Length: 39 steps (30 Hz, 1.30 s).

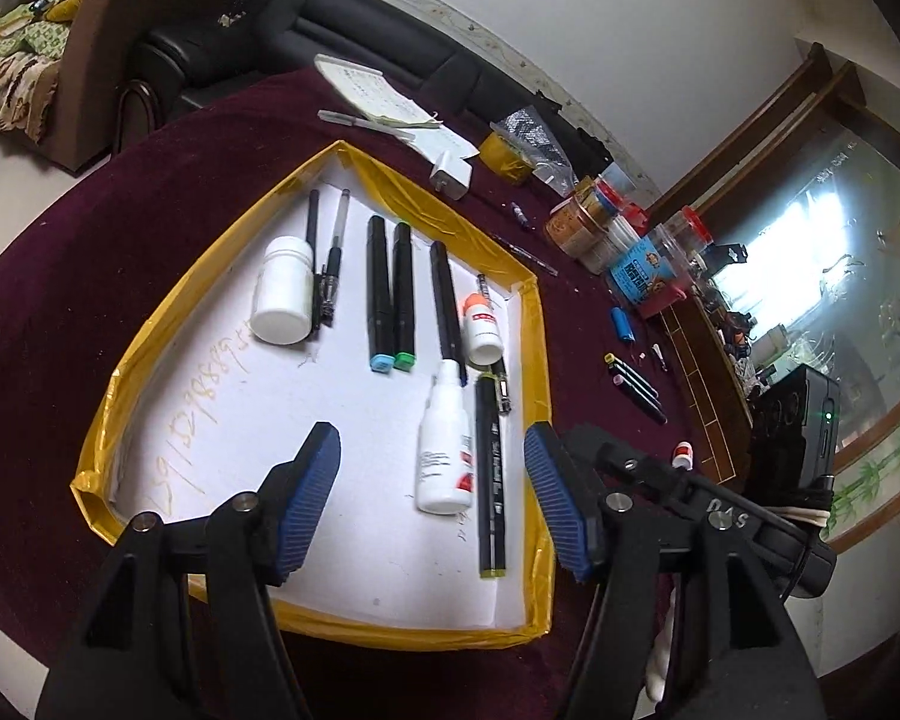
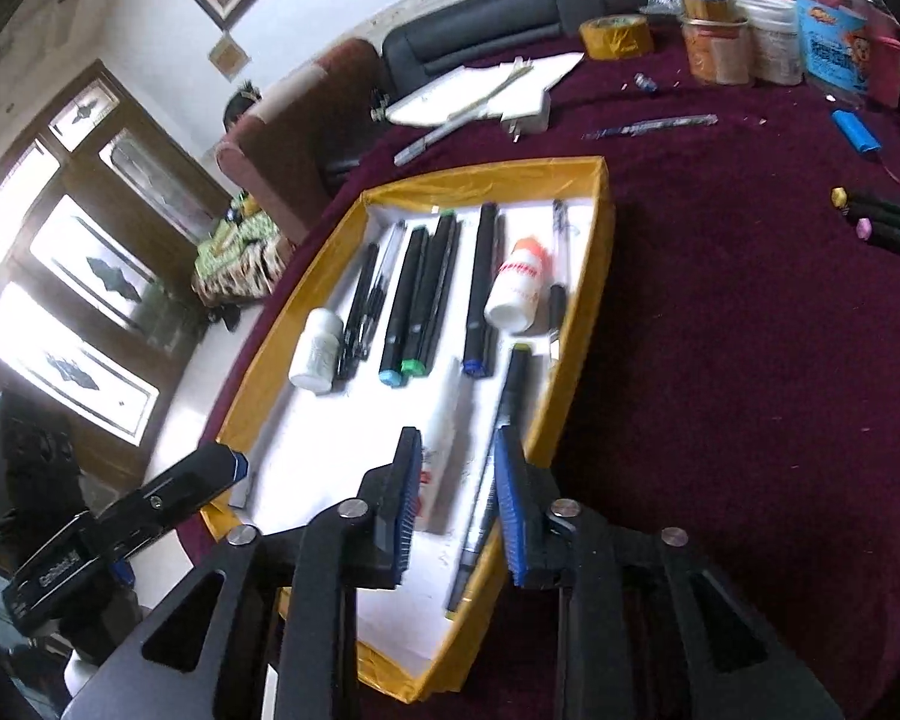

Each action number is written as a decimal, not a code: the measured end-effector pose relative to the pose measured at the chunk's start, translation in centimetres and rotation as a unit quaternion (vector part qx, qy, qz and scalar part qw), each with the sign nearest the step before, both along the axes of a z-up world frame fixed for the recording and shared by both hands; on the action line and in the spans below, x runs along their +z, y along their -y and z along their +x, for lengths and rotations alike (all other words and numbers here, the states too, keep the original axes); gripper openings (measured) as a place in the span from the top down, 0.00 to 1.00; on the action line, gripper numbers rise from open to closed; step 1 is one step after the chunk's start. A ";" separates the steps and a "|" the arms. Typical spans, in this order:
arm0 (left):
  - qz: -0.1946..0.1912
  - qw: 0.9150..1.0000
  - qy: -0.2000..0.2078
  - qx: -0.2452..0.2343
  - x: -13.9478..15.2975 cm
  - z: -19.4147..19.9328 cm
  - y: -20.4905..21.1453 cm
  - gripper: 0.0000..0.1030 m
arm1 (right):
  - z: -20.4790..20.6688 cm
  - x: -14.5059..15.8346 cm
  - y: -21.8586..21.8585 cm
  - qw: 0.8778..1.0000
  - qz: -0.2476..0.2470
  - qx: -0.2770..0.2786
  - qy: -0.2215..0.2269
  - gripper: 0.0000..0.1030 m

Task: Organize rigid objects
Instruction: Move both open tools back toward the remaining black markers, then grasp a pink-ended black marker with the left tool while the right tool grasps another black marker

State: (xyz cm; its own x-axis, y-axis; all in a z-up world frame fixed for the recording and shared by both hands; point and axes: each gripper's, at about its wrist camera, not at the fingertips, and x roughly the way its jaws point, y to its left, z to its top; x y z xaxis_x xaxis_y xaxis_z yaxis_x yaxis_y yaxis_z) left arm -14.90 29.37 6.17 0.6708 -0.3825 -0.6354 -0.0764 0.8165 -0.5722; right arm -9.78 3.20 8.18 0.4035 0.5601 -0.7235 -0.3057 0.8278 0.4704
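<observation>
We find markers and bottles laid parallel in the tray (image 1: 543, 360), saving room; yellow-tipped marker (image 1: 489, 480) hugs its edge (just placed, we judge). Left gripper (image 1: 432, 498) spread, empty; right gripper (image 2: 457, 504) slightly parted, gripping nothing.

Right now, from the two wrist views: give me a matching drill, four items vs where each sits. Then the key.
Things
1. white jar
2. yellow tape roll
3. orange-capped bottle
4. blue lighter

Places
A. on the cloth beside the containers, outside the tray
B. in the tray, far left, next to thin black pens
C. on the cloth beyond the tray's far end, near the notepad
D. in the tray, towards its right wall

Pairs: 1-B, 2-C, 3-D, 4-A
</observation>
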 end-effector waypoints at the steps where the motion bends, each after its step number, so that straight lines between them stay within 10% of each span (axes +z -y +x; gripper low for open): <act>1: 0.001 1.000 0.002 -0.001 0.2 -0.1 0.2 0.39 | -0.1 0.1 0.8 1.000 0.004 -0.006 0.005 0.72; 11: 0.017 0.996 0.053 -0.070 2.7 -1.0 4.7 0.31 | 1.6 0.4 17.5 0.984 -0.049 -0.168 0.027 0.70; 21: 0.040 0.988 0.054 -0.138 3.5 -0.3 11.9 0.31 | 14.0 -1.0 28.9 0.952 -0.106 -0.288 -0.001 0.70; 28: 0.072 0.987 0.041 -0.137 3.6 -0.1 13.7 0.31 | 16.2 -4.0 28.6 0.964 -0.099 -0.243 -0.038 0.70; 35: 0.077 0.981 0.033 -0.174 3.2 0.9 17.2 0.31 | 9.6 -5.0 24.5 0.993 0.041 -0.064 -0.087 0.69; 39: 0.085 0.976 0.032 -0.197 3.1 0.8 19.3 0.31 | 7.5 -3.0 26.0 0.996 0.013 -0.090 -0.018 0.69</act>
State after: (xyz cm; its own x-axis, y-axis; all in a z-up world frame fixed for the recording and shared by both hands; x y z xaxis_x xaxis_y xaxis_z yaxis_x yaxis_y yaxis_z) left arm -14.07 10.11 9.26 0.5331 -0.5113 -0.6740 0.2946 0.8590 -0.4186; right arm -2.31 -22.78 5.22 0.4724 0.4998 -0.7260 -0.1365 0.8553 0.4999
